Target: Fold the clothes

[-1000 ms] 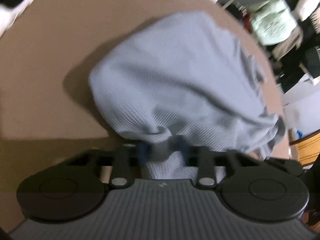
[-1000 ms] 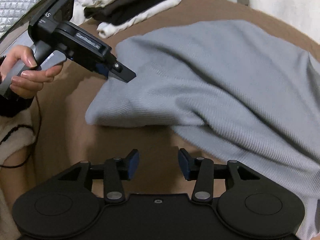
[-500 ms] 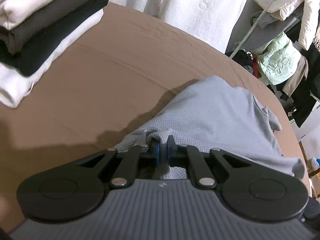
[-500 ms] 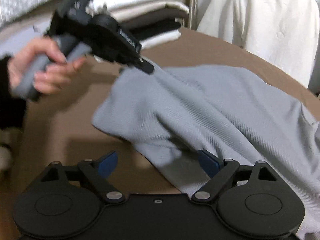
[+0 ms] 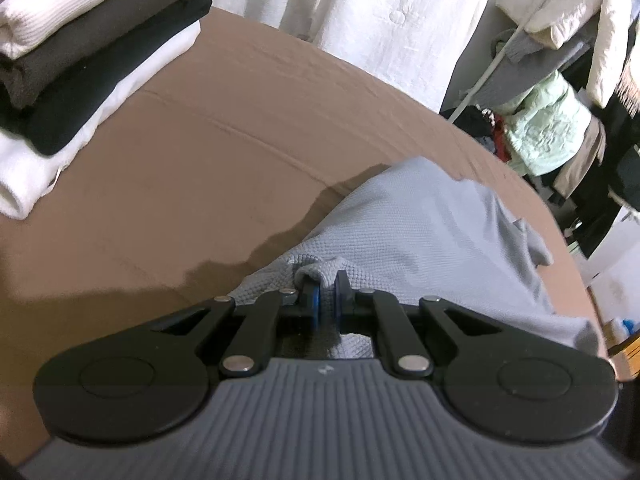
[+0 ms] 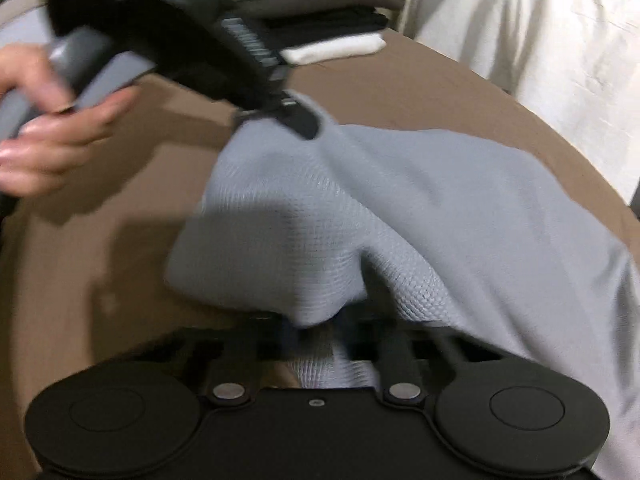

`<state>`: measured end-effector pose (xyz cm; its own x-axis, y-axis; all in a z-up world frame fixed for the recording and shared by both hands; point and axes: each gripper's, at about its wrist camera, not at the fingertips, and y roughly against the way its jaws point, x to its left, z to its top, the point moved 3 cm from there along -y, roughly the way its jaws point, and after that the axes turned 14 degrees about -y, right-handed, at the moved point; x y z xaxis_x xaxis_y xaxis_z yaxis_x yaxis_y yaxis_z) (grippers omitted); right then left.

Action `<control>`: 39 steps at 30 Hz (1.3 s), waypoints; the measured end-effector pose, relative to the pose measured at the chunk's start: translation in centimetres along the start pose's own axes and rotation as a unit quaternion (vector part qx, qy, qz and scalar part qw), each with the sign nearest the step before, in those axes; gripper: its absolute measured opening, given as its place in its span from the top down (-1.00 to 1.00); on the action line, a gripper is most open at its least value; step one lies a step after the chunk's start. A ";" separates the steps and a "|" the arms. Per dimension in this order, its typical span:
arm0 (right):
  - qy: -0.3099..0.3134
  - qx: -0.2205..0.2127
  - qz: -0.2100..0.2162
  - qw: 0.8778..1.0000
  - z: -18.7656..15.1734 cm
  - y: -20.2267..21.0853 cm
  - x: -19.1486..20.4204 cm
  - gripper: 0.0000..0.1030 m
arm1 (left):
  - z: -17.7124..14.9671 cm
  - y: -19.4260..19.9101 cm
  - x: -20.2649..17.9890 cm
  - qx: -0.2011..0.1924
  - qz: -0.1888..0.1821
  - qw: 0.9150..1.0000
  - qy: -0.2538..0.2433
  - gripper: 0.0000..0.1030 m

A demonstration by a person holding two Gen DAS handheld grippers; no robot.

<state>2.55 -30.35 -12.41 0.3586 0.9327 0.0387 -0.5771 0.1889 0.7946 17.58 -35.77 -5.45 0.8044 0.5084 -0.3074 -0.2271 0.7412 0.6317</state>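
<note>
Left wrist view: our left gripper (image 5: 326, 294) pinches the grey garment (image 5: 420, 240) between its fingers, our right gripper (image 6: 316, 336) closing on another fold, folding barely begun beside a finished stack (image 5: 80, 60).

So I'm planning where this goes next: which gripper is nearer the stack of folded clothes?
Left. The left gripper holds the grey garment's far edge, just before the stack. The right gripper is closing on the near edge, with the garment between it and the stack.
</note>
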 end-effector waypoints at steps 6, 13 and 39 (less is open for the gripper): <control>-0.167 0.021 0.138 0.976 0.4 5.9 -2.4 0.74 | 0.6 3.3 1.2 -0.043 -0.019 0.998 0.039 0.87; -0.210 0.167 0.311 0.912 -4.0 7.9 0.4 0.75 | -1.1 5.9 3.9 0.062 -0.038 0.994 0.082 0.80; -0.330 0.078 0.220 0.915 -0.5 6.9 -9.0 0.10 | -3.5 -1.4 6.4 0.055 -0.098 0.975 0.190 -0.65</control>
<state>-5.03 -37.30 -7.64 0.5102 0.5102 0.6924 -0.6792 -0.2547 0.6883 21.17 -32.01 -10.76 0.5601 0.5034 -0.6579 -0.0127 0.7993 0.6008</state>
